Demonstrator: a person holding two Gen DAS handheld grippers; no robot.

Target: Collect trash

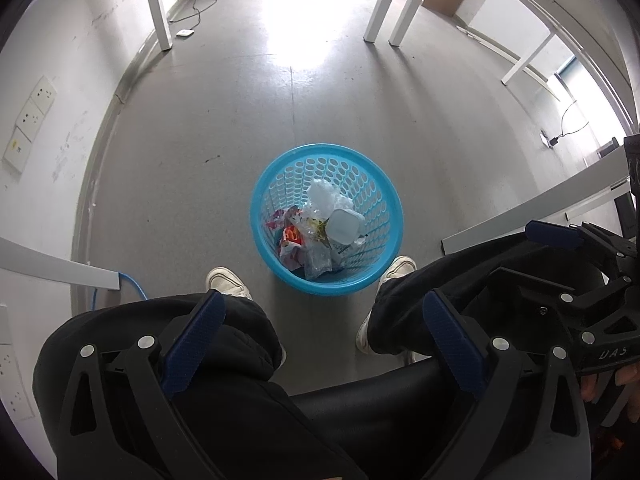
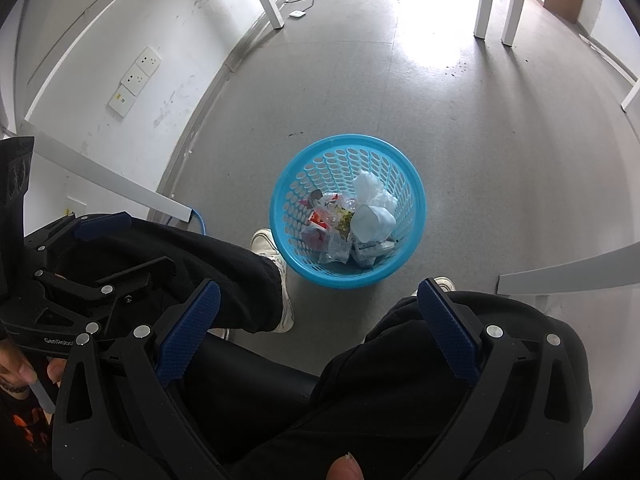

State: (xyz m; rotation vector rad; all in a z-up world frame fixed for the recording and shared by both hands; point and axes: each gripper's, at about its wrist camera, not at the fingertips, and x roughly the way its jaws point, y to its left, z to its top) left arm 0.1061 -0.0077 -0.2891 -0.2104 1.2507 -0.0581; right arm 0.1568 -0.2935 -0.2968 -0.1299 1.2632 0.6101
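A blue perforated plastic basket (image 1: 264, 184) stands on the grey floor between the seated person's feet; it also shows in the right wrist view (image 2: 416, 184). It holds trash: a white cup (image 1: 343, 227), crumpled clear plastic (image 1: 326, 196) and colourful wrappers (image 1: 290, 240); the cup (image 2: 370, 222) and wrappers (image 2: 320, 220) also show in the right wrist view. My left gripper (image 1: 324, 316) is open and empty, above the person's lap, well short of the basket. My right gripper (image 2: 318, 304) is open and empty, held likewise. Each gripper shows at the edge of the other's view.
The person's black-trousered legs (image 1: 224, 328) and white shoes (image 1: 226, 282) flank the basket. White table legs (image 1: 160, 4) stand at the far side. White table edges (image 2: 568, 268) frame both sides. A blue cable (image 1: 134, 286) lies by the left wall with outlets (image 2: 136, 80).
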